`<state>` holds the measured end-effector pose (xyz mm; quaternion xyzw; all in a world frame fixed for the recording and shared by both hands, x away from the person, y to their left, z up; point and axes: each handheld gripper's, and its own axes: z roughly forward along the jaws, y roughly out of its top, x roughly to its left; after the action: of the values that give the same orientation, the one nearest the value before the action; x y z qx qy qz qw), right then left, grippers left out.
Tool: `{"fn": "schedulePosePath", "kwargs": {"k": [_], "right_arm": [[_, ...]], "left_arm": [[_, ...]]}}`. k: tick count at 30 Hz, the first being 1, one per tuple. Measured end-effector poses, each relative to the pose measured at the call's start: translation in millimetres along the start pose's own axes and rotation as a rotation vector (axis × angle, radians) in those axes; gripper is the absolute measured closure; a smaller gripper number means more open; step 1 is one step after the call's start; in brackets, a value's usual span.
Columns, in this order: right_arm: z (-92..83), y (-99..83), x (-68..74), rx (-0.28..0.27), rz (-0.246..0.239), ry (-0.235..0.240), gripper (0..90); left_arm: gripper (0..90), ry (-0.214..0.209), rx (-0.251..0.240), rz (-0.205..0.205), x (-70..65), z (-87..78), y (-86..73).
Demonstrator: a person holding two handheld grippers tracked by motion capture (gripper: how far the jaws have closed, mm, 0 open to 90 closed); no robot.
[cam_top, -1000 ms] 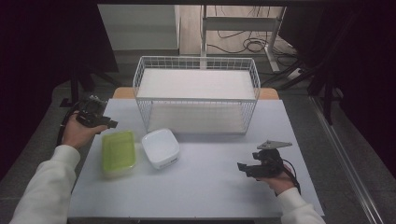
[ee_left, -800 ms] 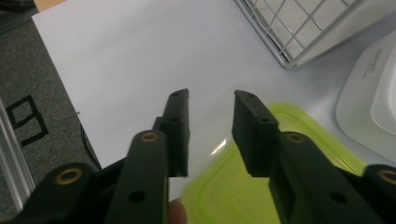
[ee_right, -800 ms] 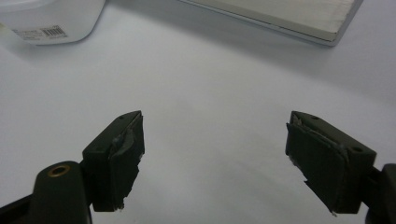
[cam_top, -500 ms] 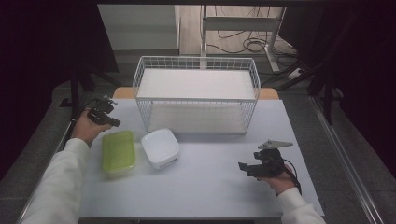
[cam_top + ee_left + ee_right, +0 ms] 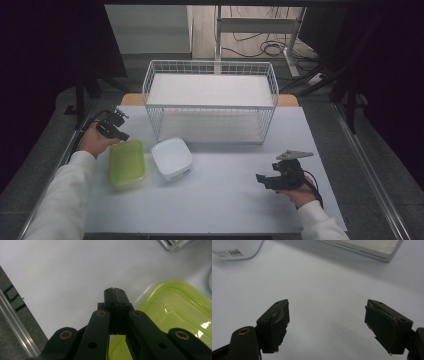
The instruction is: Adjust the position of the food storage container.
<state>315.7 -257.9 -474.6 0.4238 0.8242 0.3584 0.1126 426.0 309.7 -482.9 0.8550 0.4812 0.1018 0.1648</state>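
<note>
My left gripper (image 5: 122, 135) hovers at the far left corner of a lime-green lidded container (image 5: 127, 162). Its jaws have just been closing and now meet with nothing between them. In the left gripper view the joined tips (image 5: 114, 291) sit over bare table just beside the green container's (image 5: 175, 307) rim. A white square container (image 5: 172, 158) lies right of the green one. At the table's right front, my right gripper (image 5: 260, 177) rests low and points left. Its jaws (image 5: 325, 325) stand wide apart over bare table.
A white wire basket (image 5: 210, 107) with a pale board inside stands at the back centre of the white table (image 5: 225, 200). The board's corner (image 5: 367, 247) and the white container (image 5: 234, 248) lie ahead of the right gripper. A metal rail runs along the left edge.
The left hand has moved right and slightly down, toward the green container's corner, and its jaws have shut. The right hand has stayed where it was.
</note>
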Motion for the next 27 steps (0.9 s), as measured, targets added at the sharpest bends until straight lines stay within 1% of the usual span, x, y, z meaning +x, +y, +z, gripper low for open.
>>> {"fn": "schedulePosePath", "kwargs": {"k": [3,4,5,6,7,8,10,11,13,14,15,16,17,18,19,20,21,22,24,26,27], "right_arm": [[-0.1,0.1,0.5,0.000,-0.001,0.001,19.8],[0.0,0.2,0.6,0.001,-0.002,0.001,19.8],[0.2,0.2,0.6,0.001,-0.002,0.000,19.8],[0.2,0.1,0.7,0.003,0.000,0.000,19.8],[0.3,0.1,0.8,0.004,-0.001,-0.001,19.8],[0.4,0.1,1.0,0.004,-0.001,-0.002,19.8],[0.6,0.0,1.5,0.003,-0.004,-0.004,19.8],[0.5,-0.1,1.9,0.004,-0.003,-0.003,19.8],[0.5,-0.2,2.5,0.003,-0.005,-0.003,19.8],[0.4,-0.1,2.6,0.004,-0.007,-0.003,19.8],[0.3,0.0,3.0,0.004,-0.006,-0.003,19.8],[0.2,0.2,3.4,0.004,-0.006,-0.006,19.8],[0.2,0.2,3.4,0.004,-0.006,-0.006,19.8],[0.0,0.4,4.2,0.002,-0.006,-0.006,19.8],[0.0,0.4,4.2,0.002,-0.006,-0.006,19.8],[-0.4,0.7,5.0,0.002,-0.007,-0.006,19.8],[-0.4,0.7,5.0,0.002,-0.007,-0.006,19.8],[-0.6,0.8,5.3,0.001,-0.008,-0.006,19.8],[-0.3,0.9,6.0,0.002,-0.009,-0.006,19.8],[0.0,0.8,5.8,0.004,-0.009,-0.007,19.8],[-0.1,0.7,5.8,0.005,-0.008,-0.007,19.8]], "left_arm": [[90.0,-0.003,0.006,0.002,-2.5,-0.4,-3.1],[90.0,0.000,0.019,0.010,-5.6,0.6,-5.8],[90.0,0.000,0.019,0.010,-5.6,0.6,-5.8],[90.0,-0.005,0.034,0.021,-9.7,2.6,-9.3],[90.0,-0.005,0.034,0.021,-9.7,2.6,-9.3],[90.0,-0.014,0.034,0.031,-13.4,2.7,-13.0],[90.0,-0.024,0.025,0.028,-17.1,1.3,-16.9],[90.0,-0.028,0.028,0.036,-19.0,0.3,-18.8],[90.0,-0.034,0.026,0.035,-21.3,-0.4,-20.8],[90.0,-0.045,0.024,0.040,-26.0,-1.8,-24.5],[90.0,-0.045,0.024,0.040,-26.0,-1.8,-24.5],[90.0,-0.052,0.021,0.048,-31.7,-2.8,-27.4],[90.0,-0.052,0.021,0.048,-31.7,-2.8,-27.4],[90.0,-0.058,0.021,0.060,-37.9,-3.9,-29.6],[90.0,-0.058,0.021,0.060,-37.9,-3.9,-29.6],[90.0,-0.059,0.024,0.068,-43.8,-5.3,-31.5],[90.0,-0.059,0.024,0.068,-43.8,-5.3,-31.5],[90.0,-0.063,0.025,0.075,-47.4,-6.4,-33.2],[89.9,-0.066,0.025,0.077,-51.4,-7.5,-35.4],[90.0,-0.078,0.022,0.074,-56.7,-8.9,-38.9],[90.0,-0.078,0.022,0.074,-56.7,-8.9,-38.9]]}}
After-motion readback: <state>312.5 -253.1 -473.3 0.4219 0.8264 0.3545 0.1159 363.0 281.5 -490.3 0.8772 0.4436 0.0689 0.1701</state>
